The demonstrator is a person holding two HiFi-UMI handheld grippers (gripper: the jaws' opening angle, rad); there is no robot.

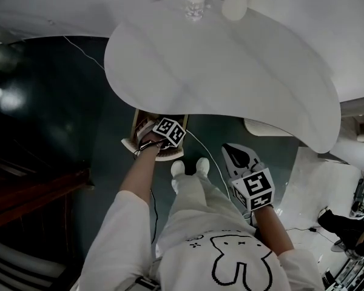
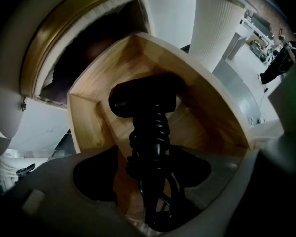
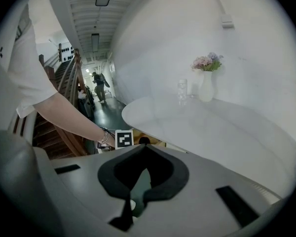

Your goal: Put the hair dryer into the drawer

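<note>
While the left hand-held gripper (image 2: 147,172) reaches steeply down into the open wooden drawer (image 2: 89,90), the step in hand looks like the release. The black hair dryer (image 2: 147,100) lies inside the drawer, its body toward 12 o'clock in the left gripper view. Its handle, wound with coiled cord, runs down to 6 o'clock between the jaws. Those jaws stand apart, with bare wood showing between the left pad and the handle, so the pads do not seem to press on it. In the head view the drawer juts from under the round white table (image 1: 230,71) at about 7 o'clock on its rim. The right hand-held gripper (image 1: 238,157) hangs well apart from the left one, at roughly 4 o'clock from it, with its jaws together on nothing. Judging by this, the dryer is already in place. The next move calls for lifting the left hand-held gripper straight out without snagging the cord, then pushing the drawer shut if that is wanted. Hard to settle is whether the dryer rests flat on the drawer floor, because the wood beneath it is in deep shadow. The lower end of the cord and any plug are cut off at 6 o'clock. In the head view the table's overhang and the gripper's marker cube hide most of the drawer.
</note>
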